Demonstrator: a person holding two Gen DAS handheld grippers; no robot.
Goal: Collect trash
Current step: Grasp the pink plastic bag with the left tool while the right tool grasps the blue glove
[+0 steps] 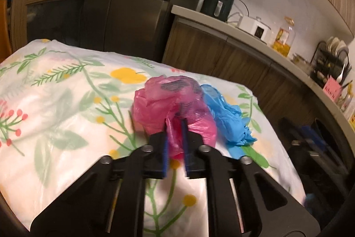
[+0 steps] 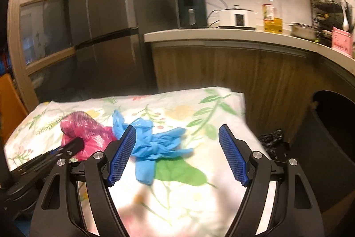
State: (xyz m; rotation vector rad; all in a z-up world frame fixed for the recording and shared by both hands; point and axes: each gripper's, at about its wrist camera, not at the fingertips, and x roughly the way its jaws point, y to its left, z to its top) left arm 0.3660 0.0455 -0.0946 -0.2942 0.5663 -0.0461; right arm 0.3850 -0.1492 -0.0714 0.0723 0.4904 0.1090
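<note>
A crumpled pink plastic bag lies on the floral tablecloth. My left gripper is shut on its near edge. A crumpled blue plastic glove lies just right of the pink bag, touching it. In the right wrist view the blue glove lies on the cloth between and just beyond my right gripper, whose jaws are wide open and empty. The pink bag and the left gripper show at the left of that view.
A dark round bin stands right of the table, with a black crumpled bag beside it. A kitchen counter behind holds an air fryer, cooker, oil bottle and dish rack. A grey fridge stands at back left.
</note>
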